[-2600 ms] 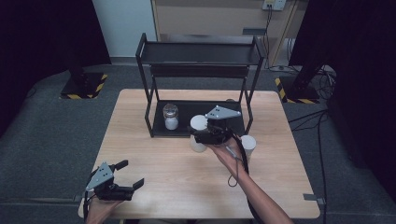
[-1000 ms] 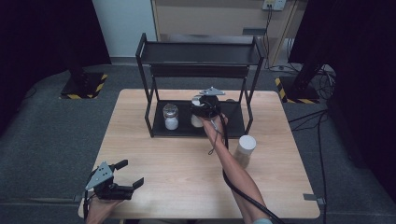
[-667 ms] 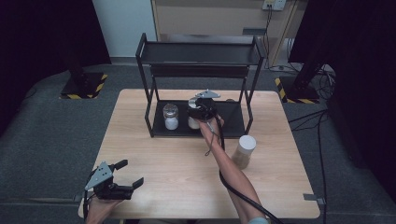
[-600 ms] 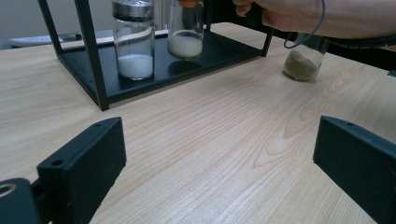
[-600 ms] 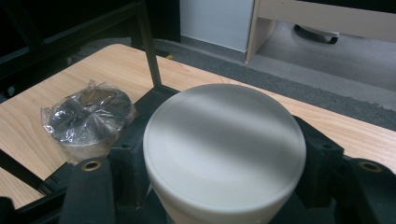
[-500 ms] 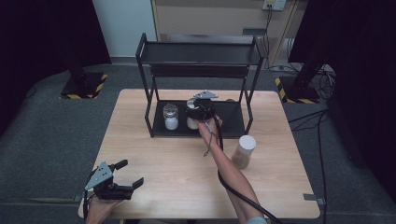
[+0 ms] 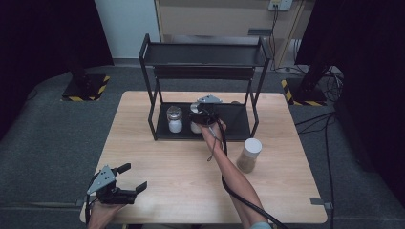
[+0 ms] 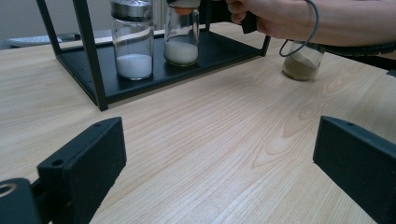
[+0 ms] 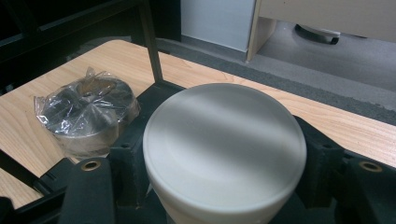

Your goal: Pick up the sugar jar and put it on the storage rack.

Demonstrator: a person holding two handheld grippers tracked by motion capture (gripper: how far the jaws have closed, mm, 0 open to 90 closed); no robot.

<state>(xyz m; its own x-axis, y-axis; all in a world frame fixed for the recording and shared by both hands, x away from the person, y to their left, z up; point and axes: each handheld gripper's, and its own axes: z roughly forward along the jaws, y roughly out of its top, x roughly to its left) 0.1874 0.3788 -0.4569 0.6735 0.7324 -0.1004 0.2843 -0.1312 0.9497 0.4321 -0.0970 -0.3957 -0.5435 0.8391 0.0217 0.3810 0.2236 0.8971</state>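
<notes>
high view has the right gripper (image 7: 203, 114) clamped on a white-lidded jar (image 9: 224, 154) over the lower shelf (image 7: 236, 119) of the black rack (image 7: 205, 52), just beside a foil-capped jar (image 7: 175, 119). release looks risky if the base isn't seated: it could tip, or knock its neighbour. left gripper (image 7: 125, 190) rests wide apart, holding nothing, at the counter (image 7: 167, 162) edge; a third jar (image 7: 249, 155) stands outside.
</notes>
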